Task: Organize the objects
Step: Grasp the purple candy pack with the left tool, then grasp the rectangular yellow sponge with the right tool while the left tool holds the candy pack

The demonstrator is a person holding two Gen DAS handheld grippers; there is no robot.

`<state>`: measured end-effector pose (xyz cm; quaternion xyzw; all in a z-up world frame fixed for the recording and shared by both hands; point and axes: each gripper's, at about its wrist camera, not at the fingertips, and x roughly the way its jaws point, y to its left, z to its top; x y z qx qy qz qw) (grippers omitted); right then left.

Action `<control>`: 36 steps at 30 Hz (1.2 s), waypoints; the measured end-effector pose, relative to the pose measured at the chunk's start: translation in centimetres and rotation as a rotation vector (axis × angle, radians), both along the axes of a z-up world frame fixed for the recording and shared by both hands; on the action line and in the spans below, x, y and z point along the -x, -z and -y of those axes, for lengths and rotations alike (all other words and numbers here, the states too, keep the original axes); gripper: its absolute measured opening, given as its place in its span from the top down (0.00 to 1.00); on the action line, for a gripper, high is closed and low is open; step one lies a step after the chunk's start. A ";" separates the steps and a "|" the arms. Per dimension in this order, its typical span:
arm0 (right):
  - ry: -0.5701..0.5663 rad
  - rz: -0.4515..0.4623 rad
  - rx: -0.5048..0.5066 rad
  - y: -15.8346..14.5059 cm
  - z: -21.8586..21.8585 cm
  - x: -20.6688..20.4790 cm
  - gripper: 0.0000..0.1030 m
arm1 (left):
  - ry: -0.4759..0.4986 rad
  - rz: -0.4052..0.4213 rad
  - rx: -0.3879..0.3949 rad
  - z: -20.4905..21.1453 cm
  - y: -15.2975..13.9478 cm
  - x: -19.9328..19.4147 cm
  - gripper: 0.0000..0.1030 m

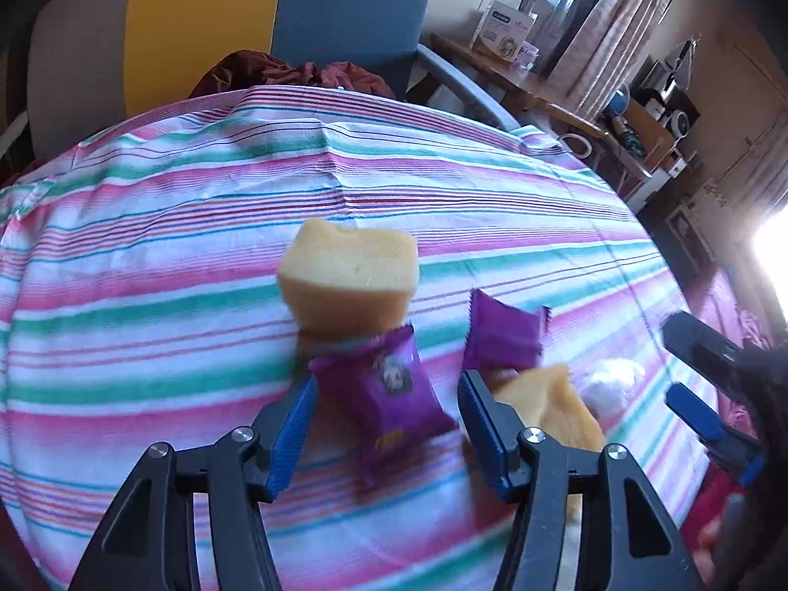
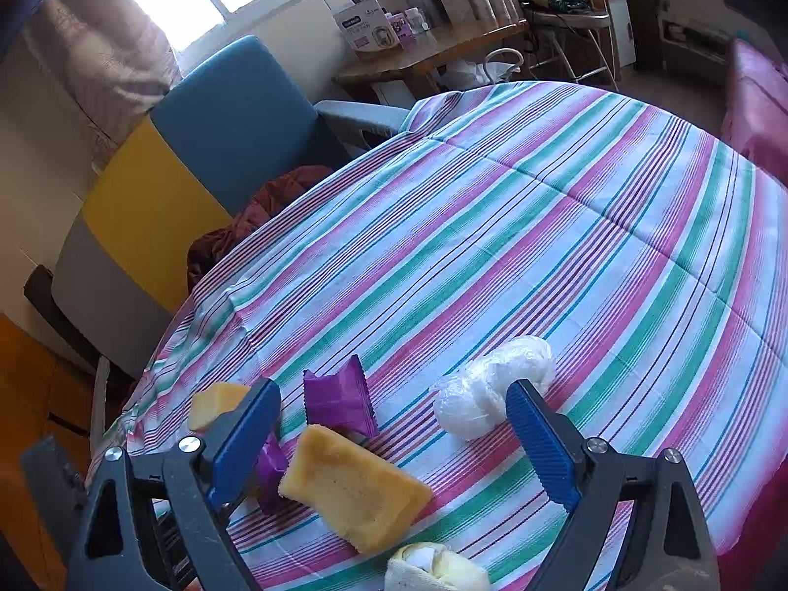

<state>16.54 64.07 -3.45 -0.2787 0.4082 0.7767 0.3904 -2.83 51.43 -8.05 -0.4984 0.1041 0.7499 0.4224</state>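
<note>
On the striped tablecloth (image 1: 147, 256) a purple snack packet (image 1: 389, 394) lies between the blue pads of my left gripper (image 1: 388, 379), with a gap on its right side, so the jaws stand open. Just beyond it is a yellow sponge block (image 1: 347, 278). A second purple packet (image 1: 505, 337) and a second yellow block (image 1: 546, 404) lie to the right. My right gripper (image 2: 394, 389) is wide open above that yellow block (image 2: 354, 487) and purple packet (image 2: 340, 401), holding nothing. A white plastic-wrapped bundle (image 2: 492, 389) lies by its right finger.
A cream, cloth-wrapped item (image 2: 436, 569) lies at the near edge of the table. A blue and yellow chair (image 2: 236, 113) with a dark red cloth (image 2: 266, 207) stands behind the table. A wooden desk (image 2: 433, 54) with boxes is further back.
</note>
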 end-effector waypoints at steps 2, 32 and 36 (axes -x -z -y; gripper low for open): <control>-0.002 -0.003 0.001 0.0 0.0 0.1 0.09 | -0.010 0.021 0.003 -0.6 0.7 0.5 0.43; -0.562 0.420 -0.178 4.4 7.8 8.9 0.48 | -0.031 -0.093 -0.008 17.1 1.6 -3.4 0.68; -0.740 0.330 -0.224 3.6 11.6 10.3 0.49 | -0.029 -0.101 -0.003 17.0 2.0 -3.5 0.67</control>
